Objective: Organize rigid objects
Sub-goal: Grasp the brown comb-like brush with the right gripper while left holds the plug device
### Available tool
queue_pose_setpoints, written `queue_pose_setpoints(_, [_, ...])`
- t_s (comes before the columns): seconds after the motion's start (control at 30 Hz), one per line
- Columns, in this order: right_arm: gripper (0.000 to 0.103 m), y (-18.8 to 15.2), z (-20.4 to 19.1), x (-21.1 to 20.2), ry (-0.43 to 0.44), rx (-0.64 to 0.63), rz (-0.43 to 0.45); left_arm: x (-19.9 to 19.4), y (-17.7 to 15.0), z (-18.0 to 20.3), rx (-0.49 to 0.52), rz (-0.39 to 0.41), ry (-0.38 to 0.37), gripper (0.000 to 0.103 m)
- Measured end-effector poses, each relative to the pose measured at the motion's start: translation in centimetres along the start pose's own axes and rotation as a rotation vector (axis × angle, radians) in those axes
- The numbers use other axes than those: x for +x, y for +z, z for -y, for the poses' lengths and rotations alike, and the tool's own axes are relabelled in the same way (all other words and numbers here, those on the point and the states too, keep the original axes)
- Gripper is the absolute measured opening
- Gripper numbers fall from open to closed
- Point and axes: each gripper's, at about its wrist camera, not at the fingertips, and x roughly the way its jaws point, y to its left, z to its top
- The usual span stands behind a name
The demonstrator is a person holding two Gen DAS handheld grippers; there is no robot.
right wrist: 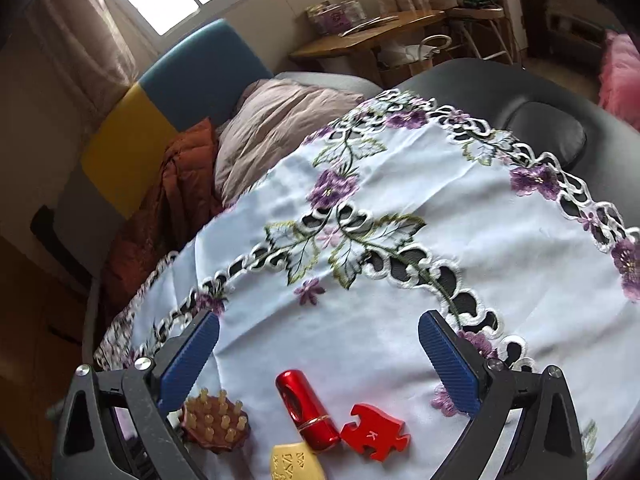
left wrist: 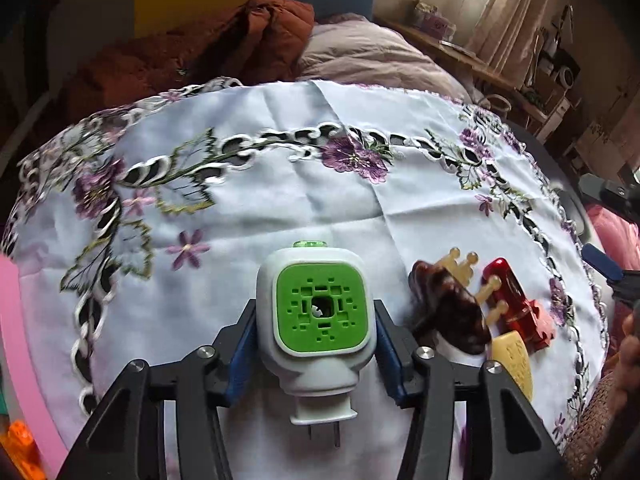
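Two hand-held grippers are mine, above a tabletop covered by a white cloth embroidered with purple flowers. Largest of the loose things is the white plug-in device with a green perforated face, lying on the cloth with its metal prongs pointing toward me. It sits between the blue pads of my left hand-held gripper; I cannot tell whether the pads press on its sides or only flank them. Just to its right lies a dark brown massage brush with amber knobs, and beside that a glossy red cylindrical tube, a red jigsaw-shaped piece marked with a letter K and a small yellow embossed tag, all close together near the cloth's edge. My right hand-held gripper hangs over this cluster with its fingers spread wide and nothing between the pads.
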Motion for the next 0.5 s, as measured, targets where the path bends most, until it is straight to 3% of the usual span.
queue_pose_setpoints(0.23, [0.097, 0.2, 2.2, 0.8, 0.051, 0.135, -0.059, -4.8, -6.3, -0.2, 0.018, 0.047, -0.008, 0.053])
queue_pose_setpoints(0.37, [0.096, -0.1, 2.1, 1.3, 0.05, 0.132, -0.089, -4.9, -9.9, 0.2, 0.024, 0.031, 0.011, 0.053])
queue_pose_setpoints(0.5, [0.095, -0.5, 1.5, 1.9, 0.035, 0.092, -0.126, -5.2, -10.8, 0.8, 0.073, 0.077, 0.039, 0.053])
